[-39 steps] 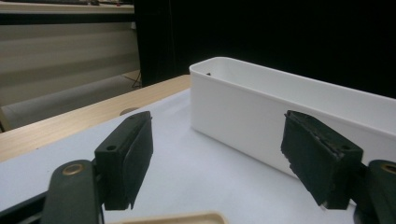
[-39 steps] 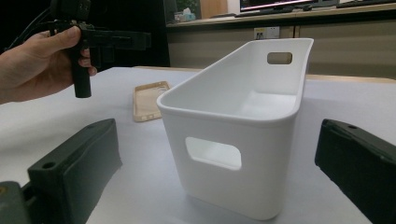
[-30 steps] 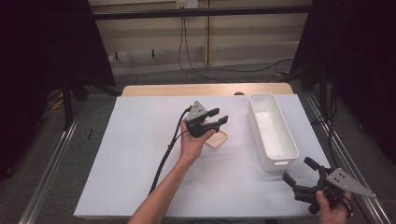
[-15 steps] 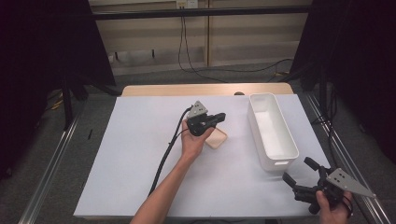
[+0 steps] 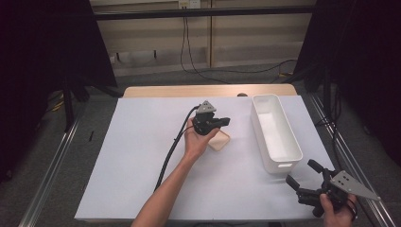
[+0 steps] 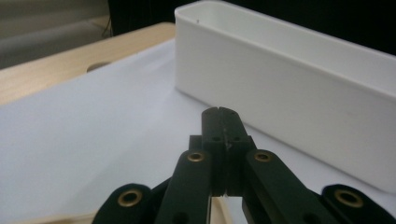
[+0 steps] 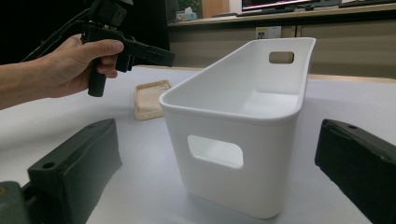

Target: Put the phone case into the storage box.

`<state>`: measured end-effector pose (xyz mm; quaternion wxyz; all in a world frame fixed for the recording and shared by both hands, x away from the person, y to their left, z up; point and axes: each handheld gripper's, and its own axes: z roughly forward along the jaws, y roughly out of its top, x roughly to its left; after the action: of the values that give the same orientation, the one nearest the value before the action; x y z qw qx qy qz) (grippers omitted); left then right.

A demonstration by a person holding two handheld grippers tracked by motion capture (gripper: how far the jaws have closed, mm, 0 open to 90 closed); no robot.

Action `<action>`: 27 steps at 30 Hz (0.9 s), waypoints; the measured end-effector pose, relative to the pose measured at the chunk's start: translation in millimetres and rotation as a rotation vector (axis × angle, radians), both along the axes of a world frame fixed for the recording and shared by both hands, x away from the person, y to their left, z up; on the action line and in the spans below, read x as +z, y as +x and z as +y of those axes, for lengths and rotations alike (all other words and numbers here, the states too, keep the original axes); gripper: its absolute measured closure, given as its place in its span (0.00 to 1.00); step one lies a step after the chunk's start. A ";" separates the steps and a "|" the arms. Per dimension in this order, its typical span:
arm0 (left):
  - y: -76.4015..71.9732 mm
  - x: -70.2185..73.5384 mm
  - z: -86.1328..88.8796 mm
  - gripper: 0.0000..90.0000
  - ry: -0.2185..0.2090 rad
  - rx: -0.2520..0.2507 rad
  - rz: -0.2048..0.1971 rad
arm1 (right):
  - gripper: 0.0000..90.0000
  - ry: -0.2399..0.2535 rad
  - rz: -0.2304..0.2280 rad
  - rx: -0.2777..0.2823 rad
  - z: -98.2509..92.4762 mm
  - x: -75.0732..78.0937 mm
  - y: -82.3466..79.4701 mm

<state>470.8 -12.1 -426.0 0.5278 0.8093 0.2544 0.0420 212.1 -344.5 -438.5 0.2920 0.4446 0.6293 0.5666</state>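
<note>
left gripper (image 5: 222, 121) clenched empty just above tan tray (image 5: 219, 140), nearer than spread right gripper (image 5: 305, 176); white bin (image 5: 278, 161) to the right.

High view above table looking forward-down, left gripper view close and low facing white bin (image 6: 299, 93), right gripper view low facing same bin's end.

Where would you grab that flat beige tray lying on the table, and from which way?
Probably by one raised edge of the flat beige tray. It lies flat on the white table cover, so only its thin rim offers a hold. Coming down from above with one jaw inside the rim and one outside seems best. The left hand-held gripper hovers above it, jaws shut and empty.
</note>
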 end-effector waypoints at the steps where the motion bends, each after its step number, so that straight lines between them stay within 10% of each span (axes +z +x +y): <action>1: 1.5 1.3 -1.1 1.00 0.010 0.007 0.021 | 0.00 0.001 0.001 -0.001 -0.2 0.0 -0.1; 27: 33.7 -11.2 -33.9 1.00 0.327 -0.013 0.267 | 0.00 0.001 0.005 0.007 -0.4 -0.4 -0.2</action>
<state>504.5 -46.0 -437.2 0.3513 0.8841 0.3068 -0.0284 211.8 -345.0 -438.9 0.2883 0.4440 0.6313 0.5668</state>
